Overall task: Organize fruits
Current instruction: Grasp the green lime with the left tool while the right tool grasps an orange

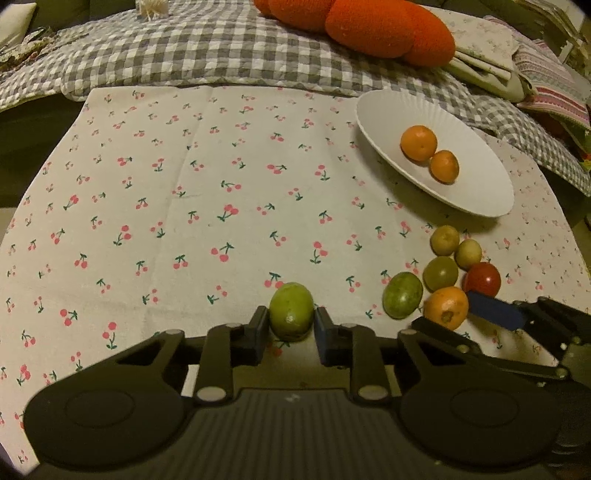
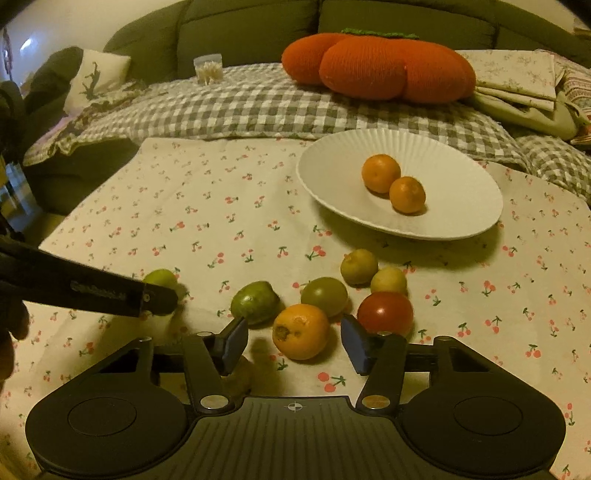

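My left gripper (image 1: 290, 326) is shut on a green oval fruit (image 1: 291, 312) that rests on the cherry-print cloth (image 1: 184, 203). In the right wrist view one of its fingers (image 2: 110, 295) hides most of that fruit (image 2: 160, 277). My right gripper (image 2: 295, 345) straddles a loose orange (image 2: 301, 330), and a gap shows between each pad and the orange. Just behind the orange lie another green fruit (image 2: 255, 302), a round green one (image 2: 324, 296), a red tomato (image 2: 385, 313) and two small yellowish fruits (image 2: 359, 266). The white plate (image 2: 317, 173) farther back holds two oranges (image 2: 380, 173).
A grey checked blanket (image 2: 240, 107) with an orange pumpkin cushion (image 2: 380, 66) lies behind the cloth, in front of a dark sofa (image 2: 240, 33). Folded fabrics (image 2: 517, 81) are stacked at the far right. A small clear box (image 2: 208, 68) stands on the blanket.
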`<state>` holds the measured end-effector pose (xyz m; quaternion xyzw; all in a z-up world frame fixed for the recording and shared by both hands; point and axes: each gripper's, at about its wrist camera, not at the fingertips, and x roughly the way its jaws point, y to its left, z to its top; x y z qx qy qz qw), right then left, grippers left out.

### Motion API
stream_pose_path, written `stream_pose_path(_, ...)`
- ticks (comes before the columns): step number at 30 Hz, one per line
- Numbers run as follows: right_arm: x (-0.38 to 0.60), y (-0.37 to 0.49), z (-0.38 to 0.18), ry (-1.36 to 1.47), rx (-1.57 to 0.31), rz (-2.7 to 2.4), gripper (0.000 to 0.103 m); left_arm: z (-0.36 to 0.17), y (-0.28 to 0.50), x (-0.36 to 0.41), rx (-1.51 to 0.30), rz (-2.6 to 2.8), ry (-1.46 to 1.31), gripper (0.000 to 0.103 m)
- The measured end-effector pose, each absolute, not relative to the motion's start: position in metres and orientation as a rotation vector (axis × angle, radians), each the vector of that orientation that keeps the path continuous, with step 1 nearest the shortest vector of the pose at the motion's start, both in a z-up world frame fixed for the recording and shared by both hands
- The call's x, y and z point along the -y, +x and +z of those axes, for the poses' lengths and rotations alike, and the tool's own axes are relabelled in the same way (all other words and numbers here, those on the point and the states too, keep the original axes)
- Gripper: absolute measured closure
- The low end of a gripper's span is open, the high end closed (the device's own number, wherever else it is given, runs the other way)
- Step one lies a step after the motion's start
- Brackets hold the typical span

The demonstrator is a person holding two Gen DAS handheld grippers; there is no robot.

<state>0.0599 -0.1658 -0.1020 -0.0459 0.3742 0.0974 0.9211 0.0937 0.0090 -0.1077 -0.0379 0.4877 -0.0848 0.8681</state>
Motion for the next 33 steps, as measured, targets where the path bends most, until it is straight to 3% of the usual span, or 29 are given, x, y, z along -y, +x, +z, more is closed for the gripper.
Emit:
stream_pose_path(6,0.168,0.065,-0.108,-0.103,-0.778,0.195,0.070,-0.104,0.093,-0.008,-1.003,-0.175,-0.078,0.079)
stream_pose_path(33,0.193,0.053,-0.077,-0.063,-0.720,0.222,0.070,-0.078,0.091,0.033,-0.896,-0.218,-0.020,0.079)
